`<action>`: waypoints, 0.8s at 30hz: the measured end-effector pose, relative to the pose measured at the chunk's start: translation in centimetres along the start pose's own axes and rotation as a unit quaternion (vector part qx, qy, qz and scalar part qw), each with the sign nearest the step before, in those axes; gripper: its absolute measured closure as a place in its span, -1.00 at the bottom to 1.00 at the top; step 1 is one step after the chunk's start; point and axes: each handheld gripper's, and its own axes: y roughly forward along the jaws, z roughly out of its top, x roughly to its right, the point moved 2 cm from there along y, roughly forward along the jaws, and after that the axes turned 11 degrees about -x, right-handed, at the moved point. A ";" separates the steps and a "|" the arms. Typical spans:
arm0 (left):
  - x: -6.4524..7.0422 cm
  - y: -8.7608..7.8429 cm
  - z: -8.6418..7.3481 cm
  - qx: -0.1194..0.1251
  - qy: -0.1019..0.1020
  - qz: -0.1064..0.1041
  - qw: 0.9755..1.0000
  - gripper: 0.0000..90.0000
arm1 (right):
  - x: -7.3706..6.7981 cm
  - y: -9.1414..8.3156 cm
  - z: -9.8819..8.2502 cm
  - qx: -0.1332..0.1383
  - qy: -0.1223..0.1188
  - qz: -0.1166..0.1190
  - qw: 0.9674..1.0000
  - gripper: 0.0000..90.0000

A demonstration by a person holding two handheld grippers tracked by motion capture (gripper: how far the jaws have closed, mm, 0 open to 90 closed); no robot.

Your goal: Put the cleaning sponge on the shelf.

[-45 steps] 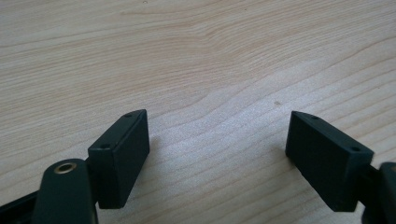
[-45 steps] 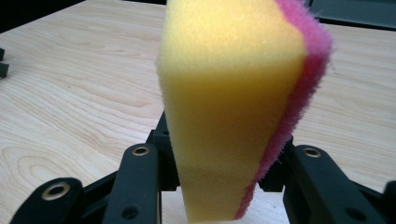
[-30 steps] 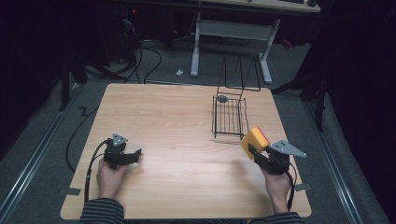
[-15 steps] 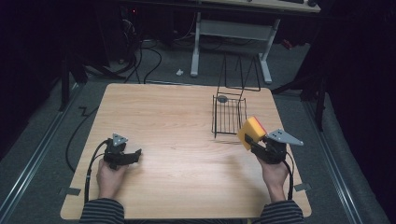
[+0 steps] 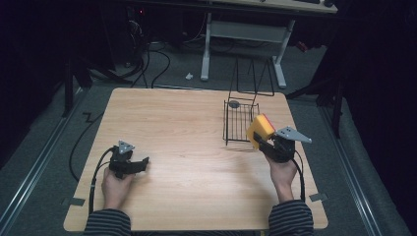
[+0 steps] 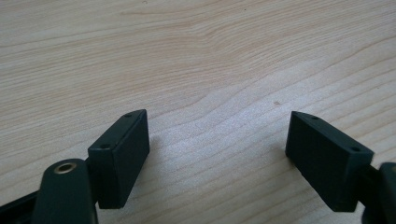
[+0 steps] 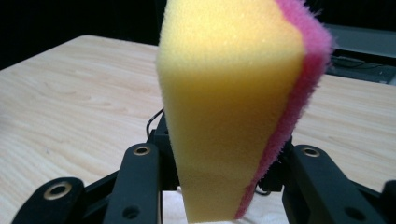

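A: Starting at the left, what is that hand doing?

B: The left gripper (image 5: 139, 164) rests low on the table (image 5: 187, 147), jaws spread wide with nothing but bare wood between them. It has no part in the work yet.

A: And the right?

B: The right gripper (image 5: 260, 143) is clamped on a sponge (image 5: 259, 130), yellow with a pink scouring face, held clear above the table just beside the wire basket (image 5: 239, 123).

A: So how far along is it?

B: Picked up, not yet set down. I'd judge the basket is where it goes, so the drop is what is left, though that is a guess.

A: Which way does the sponge point?

B: It stands on end, long axis running out from the jaws and upward, the pink face toward the right jaw in the right gripper view. From above the tilt is hard to judge.
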 end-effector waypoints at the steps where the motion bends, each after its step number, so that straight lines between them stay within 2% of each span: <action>1: 0.0 0.0 0.0 0.000 0.000 0.000 1.000 -0.51 | 0.0 0.1 0.1 0.000 0.002 -0.001 1.000 0.36; 4: 0.0 0.0 0.0 0.000 0.000 0.000 1.000 -0.51 | 0.2 0.4 0.6 0.003 0.010 0.004 1.000 0.36; 8: 0.0 0.0 0.0 0.000 0.000 0.000 1.000 -0.51 | 0.2 1.2 1.1 -0.013 0.000 -0.010 1.000 0.35; 12: 0.0 0.0 0.0 0.001 -0.001 0.000 1.000 -0.51 | 0.1 1.8 1.6 -0.009 0.002 -0.007 1.000 0.35; 19: 0.0 0.0 0.0 0.000 0.001 -0.001 1.000 -0.51 | 0.3 3.2 2.2 -0.027 0.003 0.001 1.000 0.35; 22: 0.0 0.0 0.0 0.000 0.001 -0.001 1.000 -0.51 | 0.5 3.7 2.5 -0.015 0.003 -0.002 1.000 0.35; 24: 0.0 0.0 0.0 0.000 0.001 -0.001 1.000 -0.51 | 0.5 4.2 2.6 -0.025 0.004 -0.002 1.000 0.35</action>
